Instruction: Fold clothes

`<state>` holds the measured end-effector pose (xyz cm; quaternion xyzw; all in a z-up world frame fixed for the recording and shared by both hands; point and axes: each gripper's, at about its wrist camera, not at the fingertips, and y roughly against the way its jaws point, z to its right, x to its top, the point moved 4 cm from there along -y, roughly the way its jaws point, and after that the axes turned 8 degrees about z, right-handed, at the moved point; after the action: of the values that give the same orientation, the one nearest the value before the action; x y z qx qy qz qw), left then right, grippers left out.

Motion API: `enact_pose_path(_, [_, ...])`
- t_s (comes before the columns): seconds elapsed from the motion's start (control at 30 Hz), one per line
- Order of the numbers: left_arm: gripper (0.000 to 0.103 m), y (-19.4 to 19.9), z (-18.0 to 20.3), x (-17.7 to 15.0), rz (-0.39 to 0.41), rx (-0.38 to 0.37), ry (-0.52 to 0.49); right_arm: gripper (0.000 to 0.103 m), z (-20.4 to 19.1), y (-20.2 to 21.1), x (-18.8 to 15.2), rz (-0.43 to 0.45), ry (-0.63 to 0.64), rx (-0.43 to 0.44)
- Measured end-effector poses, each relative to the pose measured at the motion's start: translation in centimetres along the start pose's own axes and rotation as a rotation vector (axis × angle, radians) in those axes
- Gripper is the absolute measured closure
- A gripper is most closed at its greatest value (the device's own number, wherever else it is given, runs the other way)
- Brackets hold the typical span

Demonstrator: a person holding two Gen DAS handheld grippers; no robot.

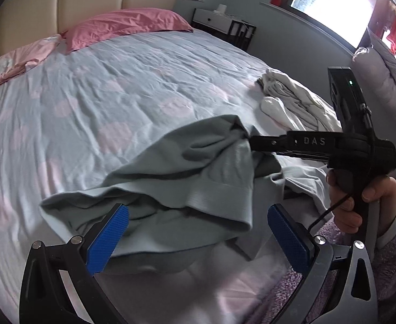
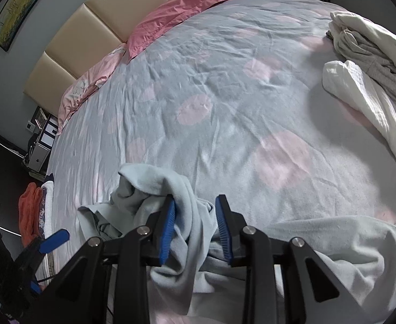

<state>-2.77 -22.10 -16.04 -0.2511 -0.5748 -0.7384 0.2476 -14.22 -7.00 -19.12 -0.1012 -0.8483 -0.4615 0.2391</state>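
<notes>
A pale grey-green garment point(image 1: 176, 178) lies crumpled on the bed near its front edge. My right gripper point(image 1: 249, 141) reaches in from the right, held by a hand in a purple fleece sleeve, and is shut on a bunched fold of the garment, lifting it off the cover. In the right wrist view that fold point(image 2: 190, 216) passes between the blue pads point(image 2: 171, 226) of the right gripper point(image 2: 196, 226) and drapes over the left finger. My left gripper point(image 1: 198, 232) hovers open above the garment's near hem, holding nothing. It also shows at the lower left as the left gripper point(image 2: 45, 263).
The bed cover point(image 1: 103, 94) is grey-blue with pink spots. A pile of white and grey clothes point(image 1: 292, 100) point(image 2: 368, 62) lies at the right side. Pink pillows point(image 1: 122, 25) rest by the headboard. A nightstand point(image 1: 222, 24) stands beyond, and an orange cloth point(image 2: 27, 210) lies off the bed's left side.
</notes>
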Motion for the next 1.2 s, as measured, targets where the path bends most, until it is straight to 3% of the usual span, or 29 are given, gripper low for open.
enact_pose_path(0.13, [0.0,-1.7,2.1,-0.8,-0.054,-0.043,-0.027,0.073,0.0,0.5,-0.3,-0.003,0.022,-0.01])
enact_pose_path(0.23, [0.003,-2.8,2.4,-1.4,-0.079,0.003,-0.02,0.074,-0.1,1.0,-0.5,-0.008,0.059,-0.036])
enact_pose_path(0.3, [0.046,-3.7,2.0,-1.8,-0.099,0.028,0.01,0.074,0.2,1.2,-0.8,-0.018,0.05,-0.033])
enact_pose_path(0.43, [0.068,-5.3,1.8,-2.4,-0.141,0.014,0.086,0.074,1.0,1.4,-1.1,-0.032,0.015,-0.037])
enact_pose_path(0.5, [0.093,-5.2,2.2,-2.1,-0.115,0.027,0.073,0.074,1.4,1.5,-1.3,-0.035,0.001,-0.045])
enact_pose_path(0.6, [0.096,-3.9,0.8,-0.3,-0.037,0.057,0.122,0.074,1.9,1.8,-1.3,-0.03,-0.018,-0.059])
enact_pose_path(0.77, [0.097,-0.5,-5.7,2.7,0.084,0.119,0.297,0.074,2.1,2.6,-1.4,-0.008,-0.023,-0.068])
enact_pose_path(0.97, [0.098,1.4,-9.9,2.2,0.107,0.155,0.384,0.074,1.5,3.2,-1.9,-0.01,0.007,-0.076])
enact_pose_path(1.1, [0.1,3.0,-12.6,1.8,0.14,0.248,0.431,0.073,1.5,3.7,-2.5,-0.013,0.018,-0.094])
enact_pose_path(1.2, [0.1,3.4,-14.0,1.5,0.131,0.215,0.474,0.073,2.0,3.8,-2.7,-0.023,-0.006,-0.086])
